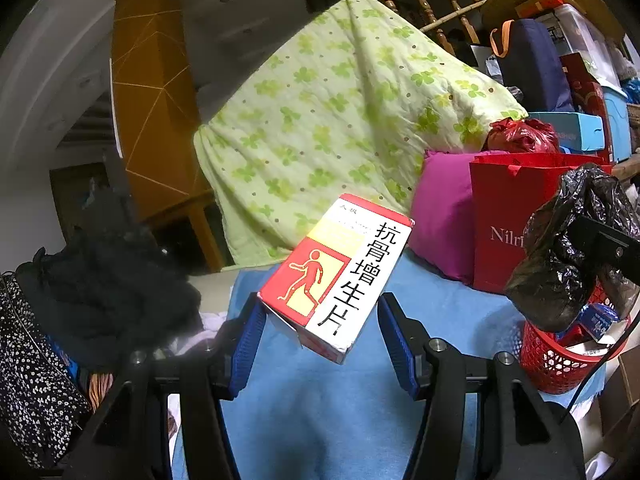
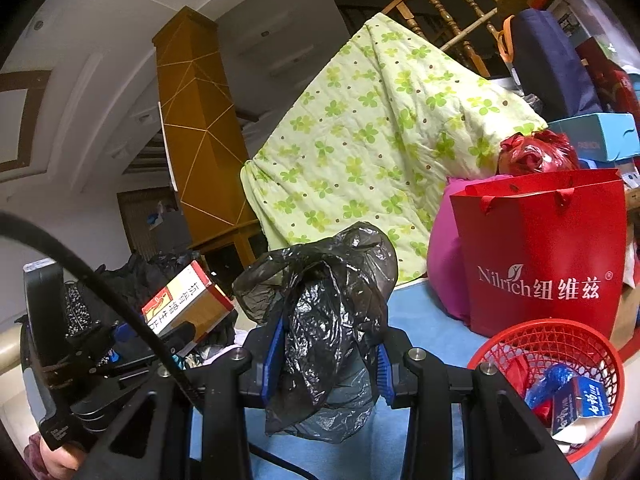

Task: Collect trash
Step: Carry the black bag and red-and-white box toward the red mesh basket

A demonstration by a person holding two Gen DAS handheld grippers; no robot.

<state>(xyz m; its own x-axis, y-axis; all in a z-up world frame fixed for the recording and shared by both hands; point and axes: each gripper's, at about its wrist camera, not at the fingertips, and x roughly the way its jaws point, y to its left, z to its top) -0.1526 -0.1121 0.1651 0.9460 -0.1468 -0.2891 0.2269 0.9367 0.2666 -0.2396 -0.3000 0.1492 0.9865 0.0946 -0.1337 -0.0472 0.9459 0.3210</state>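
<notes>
While my left claw (image 1: pixel 320 332) pinches the red-and-white medicine box (image 1: pixel 338 276) by its lower corners, tilted and lifted off the blue surface (image 1: pixel 440 312), my right claw (image 2: pixel 326 354) is clamped on a crumpled black plastic bag (image 2: pixel 320 300), held up so it hangs free. Both are trash, I judge, kept aloft for dropping. Left of the red mesh basket (image 2: pixel 500 344), which already holds scraps, both claws hover; behind the basket stands a red gift bag (image 2: pixel 540 248).
</notes>
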